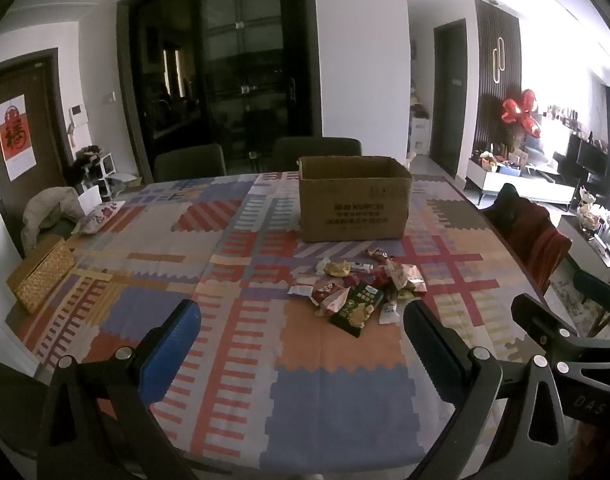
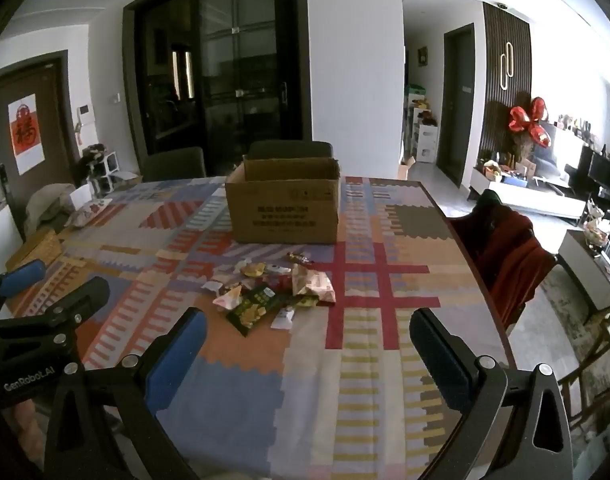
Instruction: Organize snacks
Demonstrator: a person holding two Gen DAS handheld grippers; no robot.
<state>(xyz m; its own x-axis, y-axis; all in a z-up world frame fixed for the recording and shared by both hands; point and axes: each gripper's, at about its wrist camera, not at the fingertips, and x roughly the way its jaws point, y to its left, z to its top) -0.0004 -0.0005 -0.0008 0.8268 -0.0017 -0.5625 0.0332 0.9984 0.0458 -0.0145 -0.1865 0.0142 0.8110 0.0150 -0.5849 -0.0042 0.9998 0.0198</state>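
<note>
A pile of small snack packets (image 1: 361, 286) lies mid-table on the patterned cloth, with a dark green bag (image 1: 357, 307) at its near edge. It also shows in the right wrist view (image 2: 273, 288), green bag (image 2: 254, 307) nearest. An open brown cardboard box (image 1: 353, 197) stands upright just behind the pile, and shows in the right wrist view (image 2: 285, 202). My left gripper (image 1: 301, 322) is open and empty, short of the pile. My right gripper (image 2: 307, 332) is open and empty, also short of it. The right gripper's body (image 1: 561, 340) shows at the left view's right edge.
A woven basket (image 1: 39, 278) and a small cushion (image 1: 101, 216) sit at the table's left side. Dark chairs (image 1: 189, 162) stand behind the table. A chair draped with red cloth (image 2: 509, 240) stands at the right edge. The left gripper (image 2: 29, 300) shows at the right view's left.
</note>
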